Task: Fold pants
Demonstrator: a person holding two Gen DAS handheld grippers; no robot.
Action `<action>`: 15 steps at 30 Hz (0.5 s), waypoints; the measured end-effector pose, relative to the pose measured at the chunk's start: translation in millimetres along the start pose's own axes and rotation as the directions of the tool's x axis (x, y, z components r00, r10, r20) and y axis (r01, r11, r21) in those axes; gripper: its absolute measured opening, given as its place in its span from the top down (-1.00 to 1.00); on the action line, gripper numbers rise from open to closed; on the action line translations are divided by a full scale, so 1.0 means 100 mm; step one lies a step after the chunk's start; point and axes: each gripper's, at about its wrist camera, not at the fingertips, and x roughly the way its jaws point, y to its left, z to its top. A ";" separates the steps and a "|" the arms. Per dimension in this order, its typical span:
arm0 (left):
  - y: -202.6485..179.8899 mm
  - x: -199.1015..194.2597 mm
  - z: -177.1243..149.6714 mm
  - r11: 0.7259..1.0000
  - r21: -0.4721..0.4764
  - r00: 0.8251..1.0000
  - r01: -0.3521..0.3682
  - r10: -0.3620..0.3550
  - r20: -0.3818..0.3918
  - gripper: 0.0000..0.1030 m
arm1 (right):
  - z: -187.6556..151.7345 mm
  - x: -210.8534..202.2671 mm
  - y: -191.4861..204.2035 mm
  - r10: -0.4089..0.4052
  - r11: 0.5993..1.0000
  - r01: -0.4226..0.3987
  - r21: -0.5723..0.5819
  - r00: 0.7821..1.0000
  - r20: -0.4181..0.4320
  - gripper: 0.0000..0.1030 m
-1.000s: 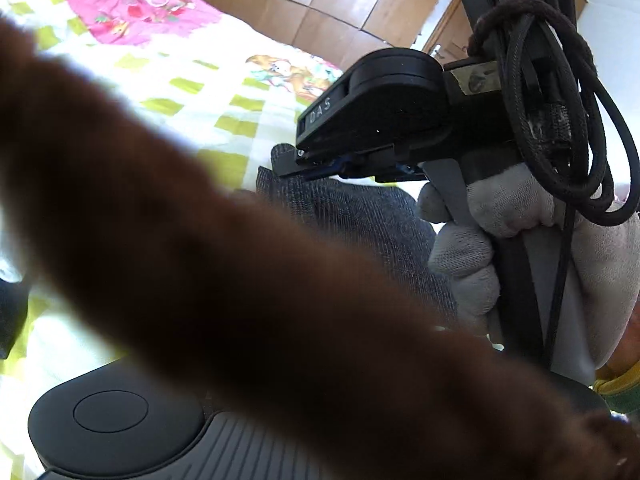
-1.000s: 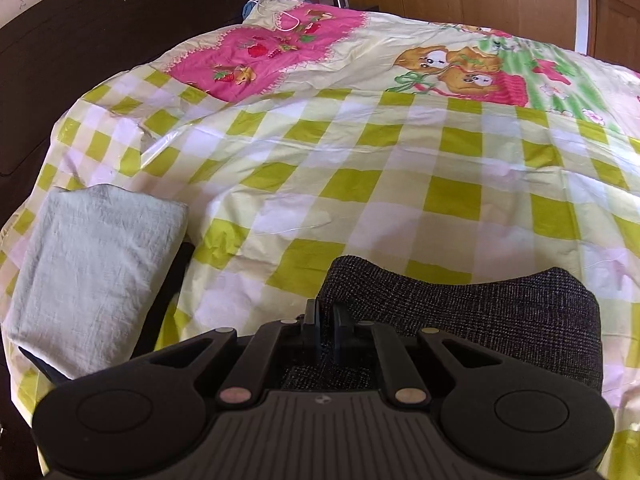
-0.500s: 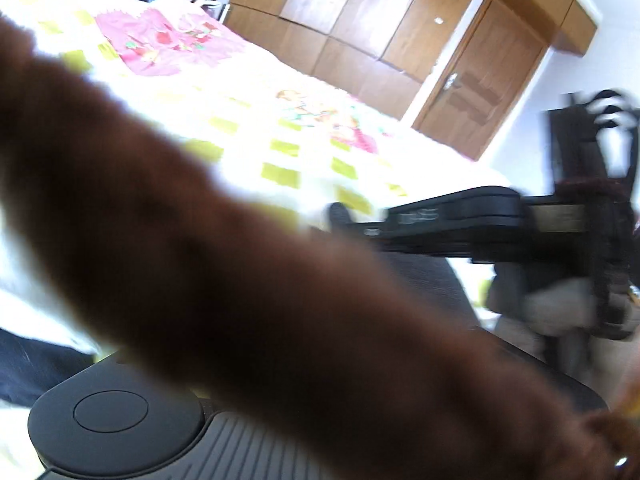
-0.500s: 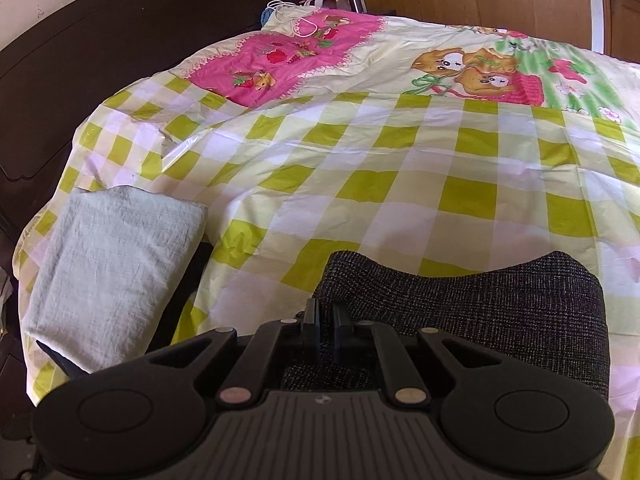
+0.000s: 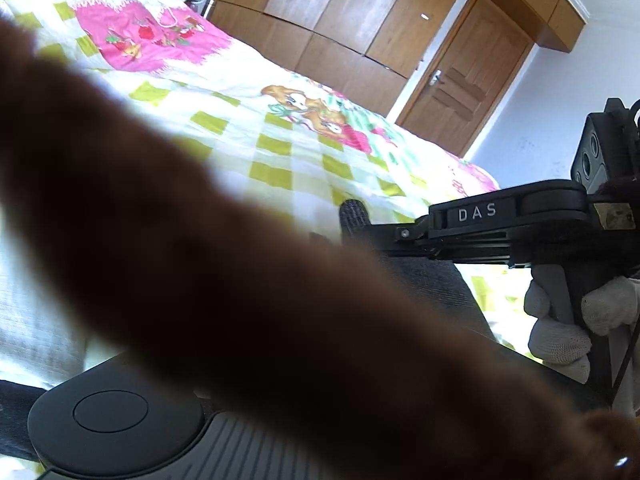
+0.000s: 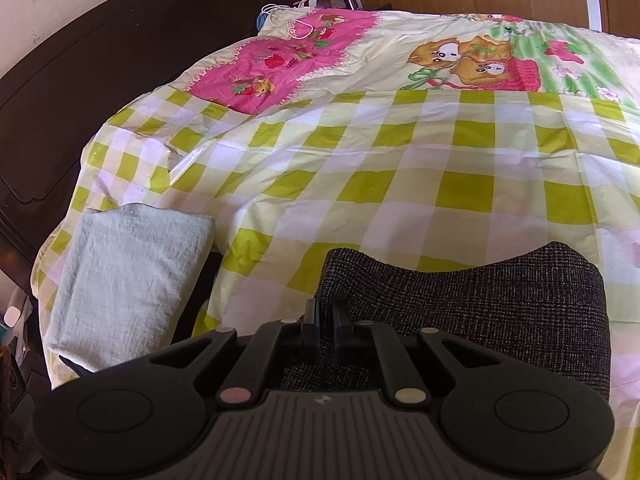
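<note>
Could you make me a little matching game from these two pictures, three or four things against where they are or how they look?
Things:
1. pants
2. pale green cloth
3. right gripper
4. wardrobe

Descriptions:
A. folded, near the bed's left edge
B. brown wood, beyond the bed
C. dark grey weave, folded on the checked bedspread
D. fingers close together on dark fabric

Pairs: 1-C, 2-A, 3-D, 4-B

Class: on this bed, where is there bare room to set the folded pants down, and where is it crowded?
Free: the checked bedspread beyond the pants, up to the pink patch and bear print. Crowded: the near left, where the pale folded cloth lies, and the near edge under the right tool, shut on the pants.
</note>
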 end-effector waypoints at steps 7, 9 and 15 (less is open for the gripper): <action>0.01 0.38 -0.03 0.998 0.042 0.996 -0.051 0.054 -0.076 0.54 | -0.01 -0.06 0.02 -0.003 1.000 0.003 -0.012 1.000 0.009 0.55; 0.02 0.39 -0.05 0.998 0.029 0.996 -0.048 0.050 -0.079 0.61 | 0.02 -0.05 0.06 0.004 1.000 -0.004 -0.016 1.000 0.009 0.55; -0.07 0.42 -0.08 0.996 0.072 0.995 -0.050 0.056 -0.087 0.78 | 0.08 -0.04 0.31 0.069 0.996 -0.066 -0.056 0.996 0.049 0.63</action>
